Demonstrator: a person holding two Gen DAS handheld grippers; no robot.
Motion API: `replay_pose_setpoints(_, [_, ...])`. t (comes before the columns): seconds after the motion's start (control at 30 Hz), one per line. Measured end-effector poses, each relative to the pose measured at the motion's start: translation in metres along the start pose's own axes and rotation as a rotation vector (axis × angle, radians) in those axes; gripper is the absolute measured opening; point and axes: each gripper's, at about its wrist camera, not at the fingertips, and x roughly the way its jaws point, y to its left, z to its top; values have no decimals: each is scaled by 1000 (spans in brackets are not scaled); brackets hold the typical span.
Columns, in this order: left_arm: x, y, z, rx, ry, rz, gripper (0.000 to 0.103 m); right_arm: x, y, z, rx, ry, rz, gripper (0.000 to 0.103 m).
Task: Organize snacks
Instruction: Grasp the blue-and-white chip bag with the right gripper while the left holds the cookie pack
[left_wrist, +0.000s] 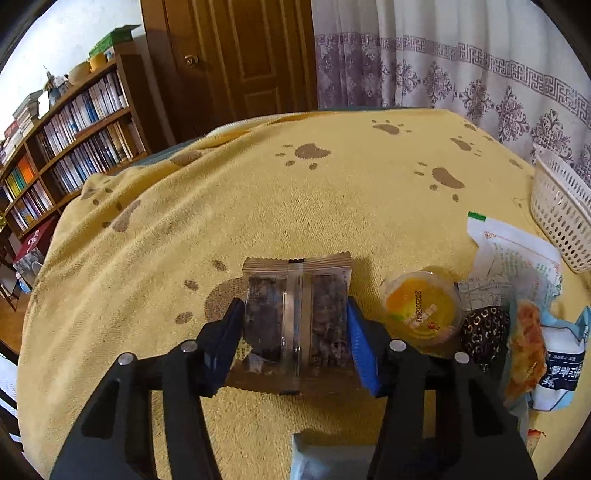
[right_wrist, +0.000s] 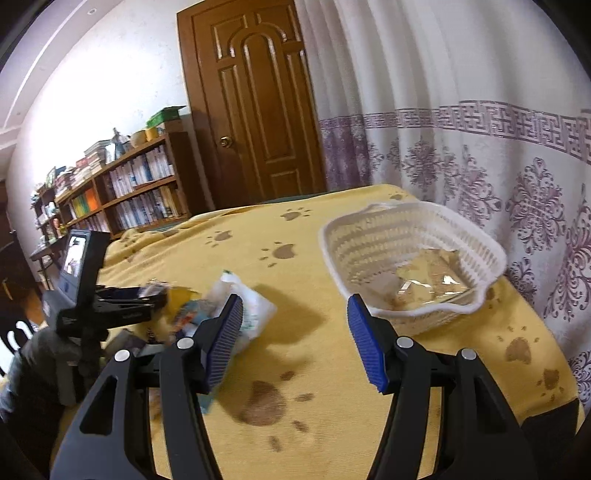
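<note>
the left gripper (left_wrist: 293, 332), black with ribbed blue pads, points down at the yellow paw-print blanket (left_wrist: 229, 206) and has its jaws on either side of a clear plastic snack packet with dark contents (left_wrist: 295, 317); both pads press against the packet's long edges, so it is pinched, and it lies flat on the blanket. just to the packet's right sits a small round jelly cup with an orange lid (left_wrist: 421, 308), then a dark patterned wrapped sweet (left_wrist: 484, 334), an orange-printed snack bag (left_wrist: 524, 347) and a white packet with green print (left_wrist: 517, 254), all bunched together. a white slotted plastic basket (left_wrist: 561, 214) stands at the far right edge of that view.

the right gripper (right_wrist: 293, 338) hovers over bare blanket with its jaws spread and nothing between them. in its view the basket's near rim lies just beyond the right pad, and a pale crumpled wrapper (right_wrist: 424, 269) lies inside. the snack pile lies to the left, with the left gripper over it.
</note>
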Motion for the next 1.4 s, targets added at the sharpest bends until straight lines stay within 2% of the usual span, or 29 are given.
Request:
replay_pose_setpoints(0.17, [-14,11,5,-49,-37,-1,54,4,21,-1,12,53,88,61])
replay_pose_setpoints(0.43, [-43,22,12,-110,-102,-12,54,37,46,-17,76,220,190,61])
replay_pose_setpoints(0.67, [-55,32,13,-152,-133,-15,54,69,50,-23,154,314,205,61])
replay_pose_setpoints(0.8, [-56,38,13,-180,-135,-19,54,79,54,-30,158,351,200,61])
replay_pose_setpoints(0.97, [-58,38,13,-193,-137,-23,54,86,58,-32,145,366,188,60])
replay_pose_setpoints(1.03, [-58,38,13,-194,-137,-24,55,86,60,-33,131,366,182,52])
replay_pose_setpoints(1.1, [-58,39,13,-195,-137,-23,54,84,62,-33,115,363,181,50])
replay_pose_setpoints(1.4, [-59,39,13,-203,-138,-23,55,61,59,-20,99,295,169,46])
